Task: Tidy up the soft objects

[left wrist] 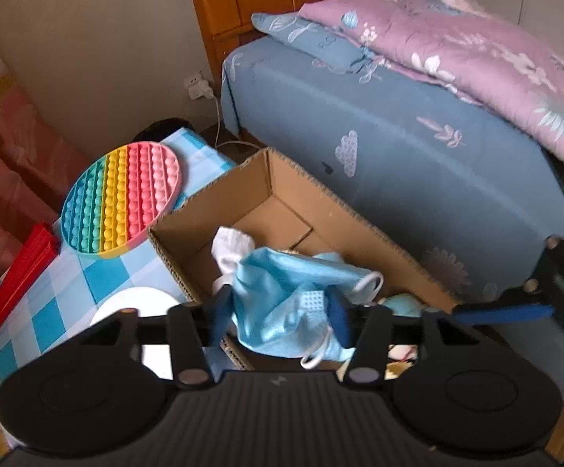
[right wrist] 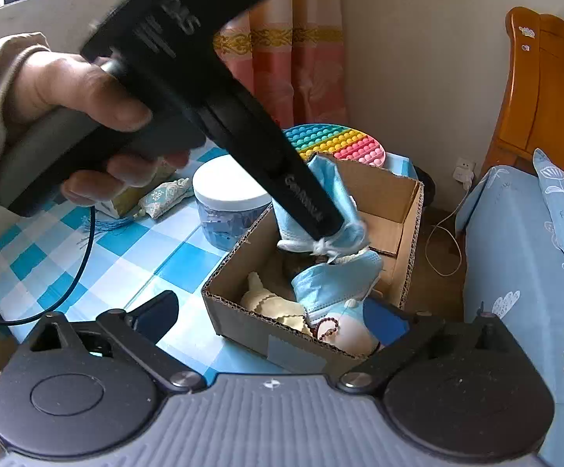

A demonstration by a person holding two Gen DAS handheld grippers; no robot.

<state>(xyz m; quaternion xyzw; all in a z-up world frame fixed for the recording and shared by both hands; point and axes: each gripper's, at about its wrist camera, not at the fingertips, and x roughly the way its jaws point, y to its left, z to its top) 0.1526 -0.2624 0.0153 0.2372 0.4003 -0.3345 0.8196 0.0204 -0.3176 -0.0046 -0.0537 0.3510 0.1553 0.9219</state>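
A crumpled light blue face mask (left wrist: 282, 303) hangs between the pads of my left gripper (left wrist: 280, 313) above an open cardboard box (left wrist: 254, 183). The jaws stand apart and the mask sits loosely between them. In the right wrist view a hand holds the left gripper (right wrist: 320, 229) over the box (right wrist: 243, 319), the mask (right wrist: 332, 186) bunched at its tip. Inside the box lie a second blue mask (right wrist: 336, 284), a cream cloth toy (right wrist: 274, 303) and a white sock (left wrist: 231, 245). My right gripper (right wrist: 270, 313) is wide open at the box's near corner, holding nothing.
A rainbow bubble mat (left wrist: 122, 198) lies on the blue checked tablecloth (right wrist: 134, 257) behind the box. A white-lidded jar (right wrist: 231, 202) stands left of the box, and a red strip (left wrist: 13, 280) sits at the table's edge. A blue-sheeted bed (left wrist: 398, 136) runs along the right.
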